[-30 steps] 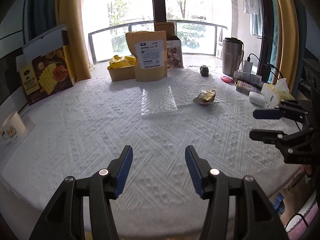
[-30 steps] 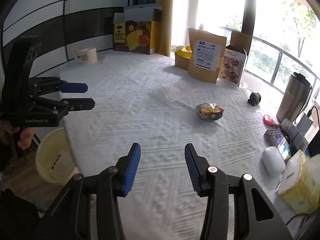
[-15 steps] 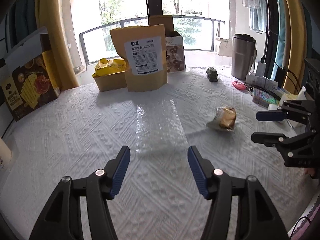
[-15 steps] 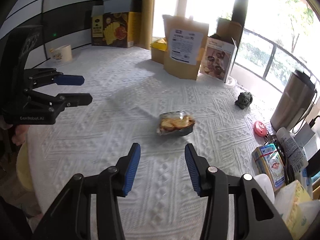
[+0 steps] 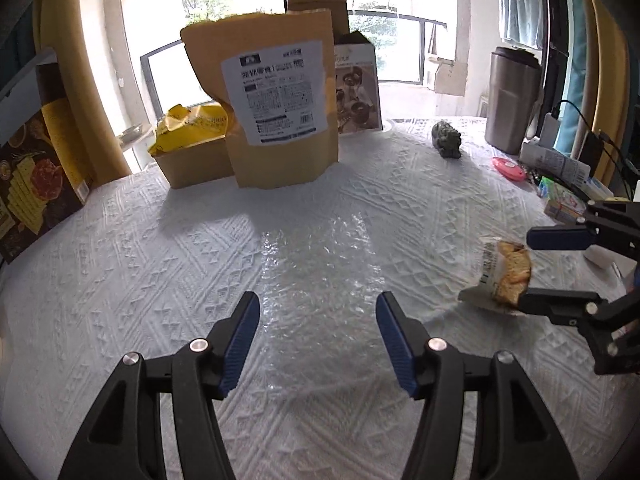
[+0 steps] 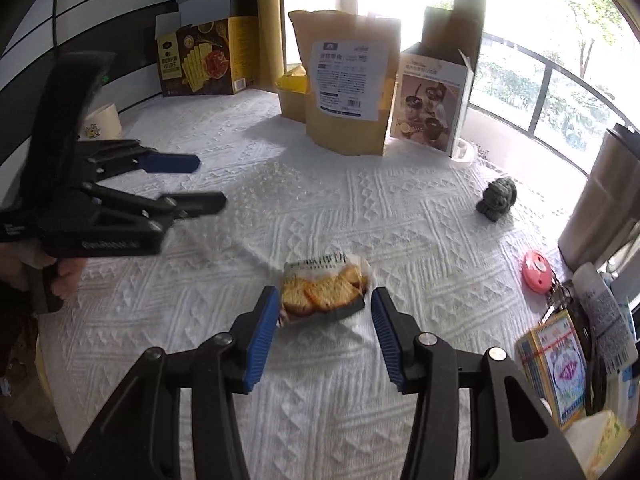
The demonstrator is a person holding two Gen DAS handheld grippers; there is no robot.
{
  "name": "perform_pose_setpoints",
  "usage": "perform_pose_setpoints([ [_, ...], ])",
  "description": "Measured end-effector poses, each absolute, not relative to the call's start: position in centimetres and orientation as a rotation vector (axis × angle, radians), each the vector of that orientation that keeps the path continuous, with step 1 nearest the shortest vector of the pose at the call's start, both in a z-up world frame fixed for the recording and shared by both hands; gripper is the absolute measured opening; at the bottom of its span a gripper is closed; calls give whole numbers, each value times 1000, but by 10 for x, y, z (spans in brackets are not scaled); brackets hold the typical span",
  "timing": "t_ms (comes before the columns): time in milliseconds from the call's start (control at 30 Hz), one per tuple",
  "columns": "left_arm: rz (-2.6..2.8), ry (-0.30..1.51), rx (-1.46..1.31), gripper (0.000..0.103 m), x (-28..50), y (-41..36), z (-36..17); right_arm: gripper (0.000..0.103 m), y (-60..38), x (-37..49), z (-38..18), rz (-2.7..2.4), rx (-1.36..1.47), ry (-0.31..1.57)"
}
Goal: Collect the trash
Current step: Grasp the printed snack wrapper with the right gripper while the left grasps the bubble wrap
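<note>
Now both hand-held grippers have come in low over the white table (image 5: 168,264), far closer to the rubbish than a second ago. The right hand-held gripper (image 6: 324,324) has just been opening its jaws a little wider, and the snack wrapper (image 6: 324,290) lies on the cloth between its blue pads, near the tips; the left pad looks to be just at the wrapper's edge, the right one stands clear, so nothing is pinched yet. A moment back that wrapper sat well ahead of the fingers; now it is framed by them.

The left hand-held gripper (image 5: 318,336) is spread too, with nothing held, and beneath it lies the clear bubble wrap sheet (image 5: 320,256), flat on the cloth in front of the big brown paper pouch (image 5: 276,108). Earlier that sheet lay far off; now its near end is between the fingers.

To my eye each hand has lined up on its own piece of trash, and closing on them is what comes next.
</note>
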State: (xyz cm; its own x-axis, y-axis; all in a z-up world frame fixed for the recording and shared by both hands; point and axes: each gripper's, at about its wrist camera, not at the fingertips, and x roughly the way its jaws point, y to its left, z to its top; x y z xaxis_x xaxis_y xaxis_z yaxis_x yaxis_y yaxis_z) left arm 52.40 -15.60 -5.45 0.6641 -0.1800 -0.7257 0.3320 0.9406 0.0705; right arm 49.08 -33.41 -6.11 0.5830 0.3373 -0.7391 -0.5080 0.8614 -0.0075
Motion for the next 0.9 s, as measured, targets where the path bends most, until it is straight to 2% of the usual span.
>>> perform_pose_setpoints([
  [133, -313, 875, 200, 61, 540, -156, -71, 52, -326, 500, -68, 511, -234, 823],
  [467, -329, 880, 206, 61, 541, -156, -74, 52, -327, 510, -76, 496, -212, 846],
  [533, -345, 876, 210, 54, 540, -158, -74, 51, -325, 508, -76, 500, -222, 848],
  [600, -367, 862, 238, 38, 535, -163, -74, 39, -323, 507, -76, 505, -236, 845],
  [633, -373, 855, 255, 35, 532, -166, -74, 27, -322, 507, -76, 505, -244, 846],
  [700, -388, 843, 292, 22, 527, -173, -74, 22, -320, 507, -77, 510, -257, 849],
  [800, -397, 835, 300, 14, 525, -175, -73, 16, -318, 505, -76, 517, -264, 839],
  [900, -391, 831, 302, 11, 520, -175, -72, 11, -318, 499, -73, 512, -277, 815],
])
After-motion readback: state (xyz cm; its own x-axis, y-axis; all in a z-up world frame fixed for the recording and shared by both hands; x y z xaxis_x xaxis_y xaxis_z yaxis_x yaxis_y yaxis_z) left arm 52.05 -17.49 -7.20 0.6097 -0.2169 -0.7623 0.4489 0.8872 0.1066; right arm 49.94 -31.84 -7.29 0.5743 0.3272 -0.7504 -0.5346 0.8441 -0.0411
